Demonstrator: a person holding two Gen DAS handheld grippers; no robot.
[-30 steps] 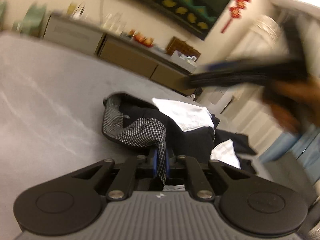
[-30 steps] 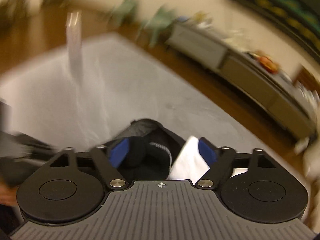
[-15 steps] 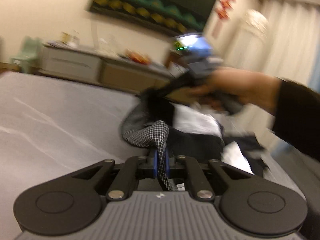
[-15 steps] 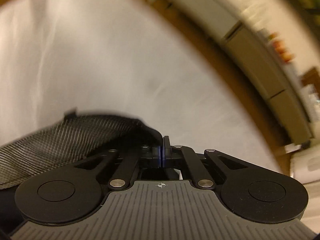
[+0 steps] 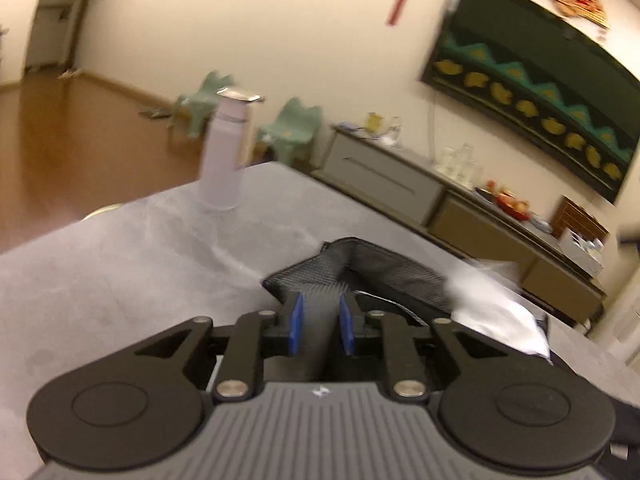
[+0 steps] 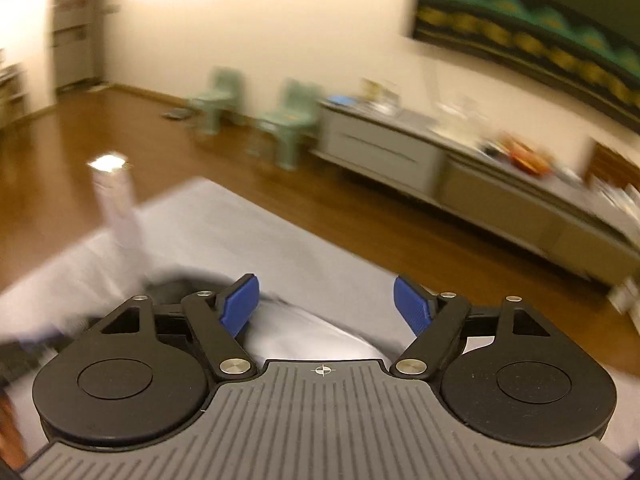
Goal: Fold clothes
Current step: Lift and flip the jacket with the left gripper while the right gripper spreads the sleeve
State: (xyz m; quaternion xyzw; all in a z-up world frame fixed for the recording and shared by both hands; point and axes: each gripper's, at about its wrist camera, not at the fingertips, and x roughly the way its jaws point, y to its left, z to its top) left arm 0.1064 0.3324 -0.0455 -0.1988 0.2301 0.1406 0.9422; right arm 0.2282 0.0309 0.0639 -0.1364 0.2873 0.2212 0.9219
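Checked grey-and-black cloth [image 5: 360, 268] lies bunched on the table just ahead of the left gripper [image 5: 319, 330], its raised collar-like edge beyond the fingertips and a fold running back between them. Those blue pads stand a narrow gap apart with fabric in the gap; whether they pinch it I cannot tell. A white garment [image 5: 492, 312] sits to the right of the fingers, touching the dark cloth. The heap's long axis seems to run from ahead of the fingers off to their right.

From the right gripper [image 6: 326, 304], spread wide and holding nothing, pale cloth [image 6: 316, 340] lies directly under and between the fingers, so this hand looks nearer to the white piece.

Grey marbled tabletop [image 5: 120, 264] carries a pale bottle [image 5: 224, 160] ahead-left. Beyond: wooden floor, green chairs [image 5: 292, 128], a long sideboard [image 5: 400, 184].
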